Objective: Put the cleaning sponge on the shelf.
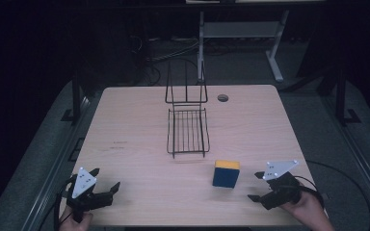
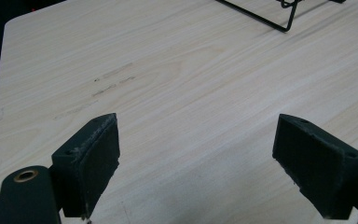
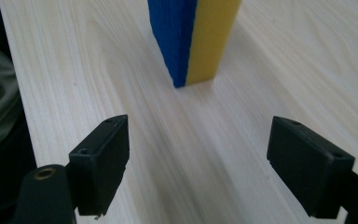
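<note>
Pale wooden table (image 1: 139,125) carries our sponge (image 1: 226,173), standing on edge near the front right, before the wire rack (image 1: 188,130). It looks light and squashy; we'd pinch its broad faces. Right gripper (image 1: 259,186) and left gripper (image 1: 104,181) both gape, empty.

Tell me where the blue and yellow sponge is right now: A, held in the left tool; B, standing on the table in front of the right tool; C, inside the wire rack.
B: the sponge stands on the table, just ahead of the open right tool.
</note>
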Tool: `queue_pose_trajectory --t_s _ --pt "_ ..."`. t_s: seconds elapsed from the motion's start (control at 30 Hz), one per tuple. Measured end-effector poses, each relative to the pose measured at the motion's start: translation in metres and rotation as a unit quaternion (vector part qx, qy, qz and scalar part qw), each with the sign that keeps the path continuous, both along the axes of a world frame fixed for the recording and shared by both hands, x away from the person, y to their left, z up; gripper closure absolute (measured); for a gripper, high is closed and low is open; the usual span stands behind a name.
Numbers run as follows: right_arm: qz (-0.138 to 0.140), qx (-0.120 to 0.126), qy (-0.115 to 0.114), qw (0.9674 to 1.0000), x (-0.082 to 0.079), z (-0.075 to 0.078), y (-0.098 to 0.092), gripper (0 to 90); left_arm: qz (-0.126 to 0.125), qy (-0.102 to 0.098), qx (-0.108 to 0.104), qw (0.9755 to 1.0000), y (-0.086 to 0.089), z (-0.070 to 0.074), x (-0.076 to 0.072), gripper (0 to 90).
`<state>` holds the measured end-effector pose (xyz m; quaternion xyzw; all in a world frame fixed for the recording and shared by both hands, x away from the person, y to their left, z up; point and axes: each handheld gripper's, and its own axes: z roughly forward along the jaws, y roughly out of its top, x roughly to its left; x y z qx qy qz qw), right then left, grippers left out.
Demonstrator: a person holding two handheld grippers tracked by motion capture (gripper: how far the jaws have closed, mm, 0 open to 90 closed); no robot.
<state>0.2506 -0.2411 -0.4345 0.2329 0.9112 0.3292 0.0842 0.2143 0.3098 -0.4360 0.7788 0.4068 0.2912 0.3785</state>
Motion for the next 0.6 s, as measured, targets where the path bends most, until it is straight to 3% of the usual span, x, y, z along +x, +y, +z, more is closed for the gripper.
queue_pose_trajectory --t_s 0.6 --pt "0.043 0.0 -0.001 0.9991 0.026 0.017 0.032 22.3 0.002 -0.001 -0.003 1.0 0.0 0.0 0.0 14.1"
